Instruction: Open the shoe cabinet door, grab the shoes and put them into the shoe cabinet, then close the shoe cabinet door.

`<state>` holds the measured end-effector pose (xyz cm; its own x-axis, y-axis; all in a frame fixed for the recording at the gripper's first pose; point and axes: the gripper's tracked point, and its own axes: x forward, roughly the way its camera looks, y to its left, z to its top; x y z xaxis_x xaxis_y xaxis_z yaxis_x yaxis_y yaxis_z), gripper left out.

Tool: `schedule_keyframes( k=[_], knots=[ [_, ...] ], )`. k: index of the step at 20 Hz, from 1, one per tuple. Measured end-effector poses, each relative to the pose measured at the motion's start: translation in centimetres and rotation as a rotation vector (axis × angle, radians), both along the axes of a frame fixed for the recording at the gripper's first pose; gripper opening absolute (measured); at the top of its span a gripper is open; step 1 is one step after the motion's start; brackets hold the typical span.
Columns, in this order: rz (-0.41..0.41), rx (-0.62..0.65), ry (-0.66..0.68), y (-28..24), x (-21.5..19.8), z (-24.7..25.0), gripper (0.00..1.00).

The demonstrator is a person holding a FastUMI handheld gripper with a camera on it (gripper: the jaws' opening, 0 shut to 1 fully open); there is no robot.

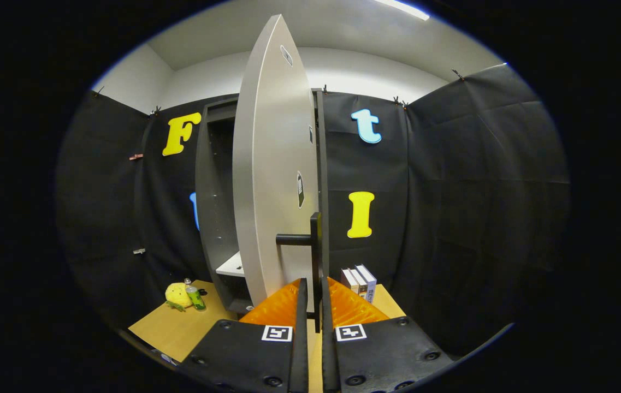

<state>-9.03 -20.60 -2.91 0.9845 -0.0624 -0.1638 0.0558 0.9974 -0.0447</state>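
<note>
The shoe cabinet (211,191) is a tall dark grey box standing on a wooden table (179,327). Its pale grey door (269,164) is swung wide out toward me, so I see it almost edge-on. A black handle (315,240) sticks out from the door on a short stub, its bar running vertically. My gripper (314,285) is shut on that bar, one finger pressing on each side. Past the door's left edge the cabinet's inside shows, with a white shelf (232,266) low down.
A yellow plush toy (177,295) and a green bottle (195,298) lie on the table left of the cabinet. Three books (361,279) stand upright right of the door. Black cloth walls close in the booth on all sides.
</note>
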Motion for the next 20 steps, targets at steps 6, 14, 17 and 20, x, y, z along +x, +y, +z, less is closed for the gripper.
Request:
schedule_keyframes(
  k=[6, 14, 17, 20],
  knots=[
    [-0.083, -0.048, -0.077, -3.5, -3.4, 2.8, 0.07],
    [0.003, -0.038, -0.099, 0.7, -7.4, 2.8, 0.09],
    [0.086, -0.012, -0.064, 4.5, -7.5, 0.4, 0.08],
    [0.167, 0.022, 0.025, 8.3, -7.2, -3.8, 0.09]
  ],
)
